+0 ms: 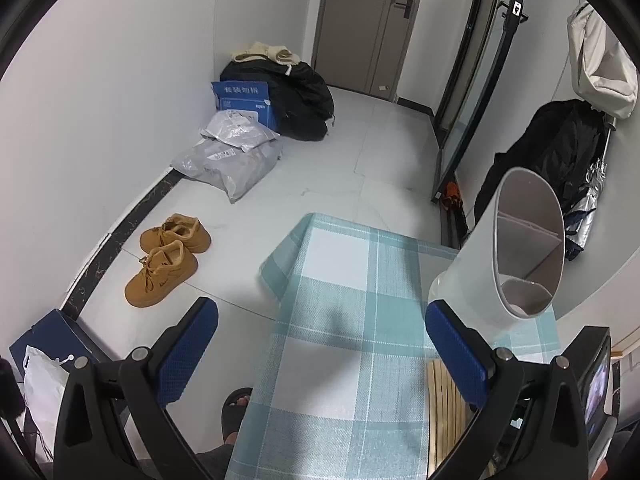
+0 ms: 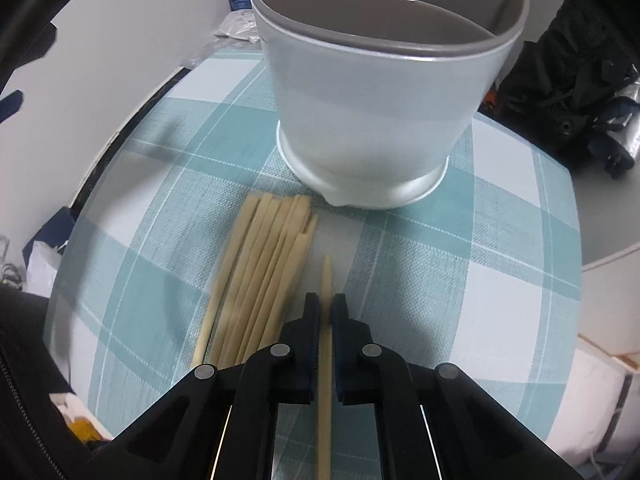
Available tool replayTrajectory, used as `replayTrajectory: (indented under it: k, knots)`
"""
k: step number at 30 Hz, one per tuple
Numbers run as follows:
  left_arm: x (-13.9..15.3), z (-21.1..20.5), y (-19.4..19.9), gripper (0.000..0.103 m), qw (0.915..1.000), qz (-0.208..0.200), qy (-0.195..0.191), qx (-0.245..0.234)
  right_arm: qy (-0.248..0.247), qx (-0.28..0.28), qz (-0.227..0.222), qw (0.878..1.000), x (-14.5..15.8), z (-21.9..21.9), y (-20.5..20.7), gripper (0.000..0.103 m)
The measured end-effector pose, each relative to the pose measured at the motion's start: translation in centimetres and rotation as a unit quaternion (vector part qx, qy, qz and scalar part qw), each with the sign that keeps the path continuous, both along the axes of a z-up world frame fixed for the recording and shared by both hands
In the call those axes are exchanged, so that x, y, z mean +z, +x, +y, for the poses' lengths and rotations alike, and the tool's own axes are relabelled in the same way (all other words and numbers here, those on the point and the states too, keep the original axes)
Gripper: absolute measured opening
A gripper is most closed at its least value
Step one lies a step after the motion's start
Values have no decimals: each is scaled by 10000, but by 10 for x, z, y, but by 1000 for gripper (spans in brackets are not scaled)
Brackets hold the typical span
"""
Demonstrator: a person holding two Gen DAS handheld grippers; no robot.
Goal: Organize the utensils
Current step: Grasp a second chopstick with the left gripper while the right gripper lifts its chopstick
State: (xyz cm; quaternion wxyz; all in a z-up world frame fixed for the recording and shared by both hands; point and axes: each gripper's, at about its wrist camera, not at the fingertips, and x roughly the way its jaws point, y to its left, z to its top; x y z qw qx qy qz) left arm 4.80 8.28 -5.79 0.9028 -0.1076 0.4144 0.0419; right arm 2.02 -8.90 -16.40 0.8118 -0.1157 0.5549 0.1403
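The right tool (image 2: 326, 307) is clenched on a single chopstick (image 2: 325, 344) at lower centre, pulled apart from the bundle of chopsticks (image 2: 264, 276) just left, probably so it lifts cleanly. Above stands the divided holder (image 2: 372, 112) on the checked surface (image 2: 500, 264), likely its destination. The left tool (image 1: 320, 344) hangs released, grasping nothing, beside the holder (image 1: 500, 264) at right.

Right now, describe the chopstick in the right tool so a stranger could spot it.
On the checked tablecloth, before the white holder, lies a chopstick bundle. Beside it, one chopstick lies apart, alone pinched in the right tool.
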Motion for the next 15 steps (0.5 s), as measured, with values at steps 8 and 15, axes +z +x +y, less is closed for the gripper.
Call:
replayTrajectory:
  k: [8, 15]
  knots:
    - [-40, -16, 7, 102, 9929, 965, -380, -585, 1062, -466, -96, 9932, 15, -55, 2, 5]
    - [-63, -56, -1, 101, 9828, 1431, -57, -1168, 2472, -924, -476, 9634, 47, -112, -7, 5]
